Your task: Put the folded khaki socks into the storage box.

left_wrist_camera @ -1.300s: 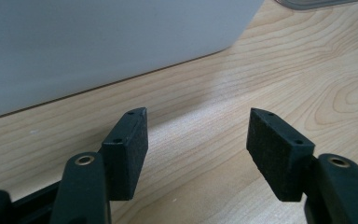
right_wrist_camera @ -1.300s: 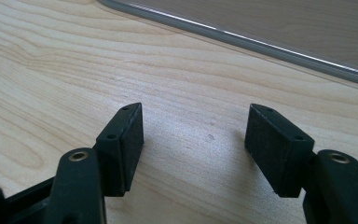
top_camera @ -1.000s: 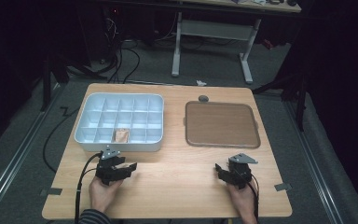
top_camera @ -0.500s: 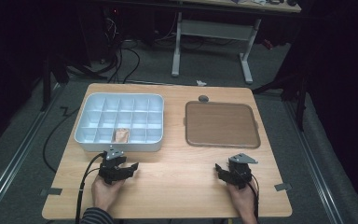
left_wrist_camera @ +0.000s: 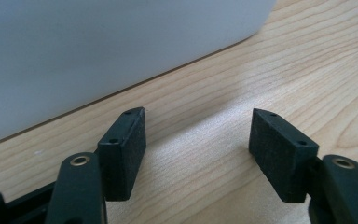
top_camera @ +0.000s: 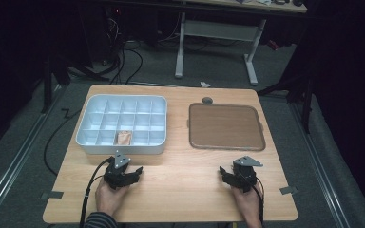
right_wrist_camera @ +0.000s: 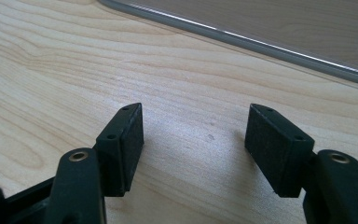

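Observation:
My left gripper [top_camera: 123, 167] rests on the wooden table just in front of the pale blue compartment tray [top_camera: 88, 142]. Its jaws have just been opening and stand open over bare wood. In the left gripper view, the left gripper [left_wrist_camera: 198, 135] faces the tray's near wall [left_wrist_camera: 98, 46] close up. My right gripper [top_camera: 235, 171] sits near the front right of the table, also open with nothing between its pads. In the right gripper view, the right gripper [right_wrist_camera: 195, 133] points toward the rim of the brown flat tray [right_wrist_camera: 261, 44]. A small brown item [top_camera: 124, 137] lies in a front compartment.
The brown flat tray [top_camera: 225, 126] lies at the right half of the table. A small round grey piece [top_camera: 207, 100] sits behind it near the far edge. Cables and a desk frame [top_camera: 247, 42] stand on the floor beyond the table.
The left gripper has shifted slightly to the right in front of the compartment tray. The right gripper has stayed put.

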Available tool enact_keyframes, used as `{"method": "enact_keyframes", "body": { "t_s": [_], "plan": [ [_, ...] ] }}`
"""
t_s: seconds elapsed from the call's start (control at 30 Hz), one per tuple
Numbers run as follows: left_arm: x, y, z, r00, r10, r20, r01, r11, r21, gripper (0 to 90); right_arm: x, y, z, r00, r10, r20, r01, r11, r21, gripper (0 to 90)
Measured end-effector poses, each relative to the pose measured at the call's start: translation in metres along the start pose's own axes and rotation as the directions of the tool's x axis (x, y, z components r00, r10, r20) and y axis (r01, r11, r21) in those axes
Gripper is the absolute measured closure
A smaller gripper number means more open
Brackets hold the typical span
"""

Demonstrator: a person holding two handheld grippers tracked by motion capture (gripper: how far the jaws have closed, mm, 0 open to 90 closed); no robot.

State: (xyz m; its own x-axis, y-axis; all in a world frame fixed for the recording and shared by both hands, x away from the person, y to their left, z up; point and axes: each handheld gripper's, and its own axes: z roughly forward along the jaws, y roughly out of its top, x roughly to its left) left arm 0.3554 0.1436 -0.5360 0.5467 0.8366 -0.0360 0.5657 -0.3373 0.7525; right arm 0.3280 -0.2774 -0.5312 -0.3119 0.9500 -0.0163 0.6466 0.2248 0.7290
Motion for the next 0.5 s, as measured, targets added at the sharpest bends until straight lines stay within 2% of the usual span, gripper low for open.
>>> {"method": "enact_keyframes", "body": {
  "t_s": [0.5],
  "plan": [
    [-0.0012,0.0001,0.0004,0.9999,0.009,-0.009,-0.009,0.9999,0.006,33.8,0.0000,0.0000,0.0000,1.0000,0.000,-0.001,0.000,1.000,0.000,37.1]
  ]
}}
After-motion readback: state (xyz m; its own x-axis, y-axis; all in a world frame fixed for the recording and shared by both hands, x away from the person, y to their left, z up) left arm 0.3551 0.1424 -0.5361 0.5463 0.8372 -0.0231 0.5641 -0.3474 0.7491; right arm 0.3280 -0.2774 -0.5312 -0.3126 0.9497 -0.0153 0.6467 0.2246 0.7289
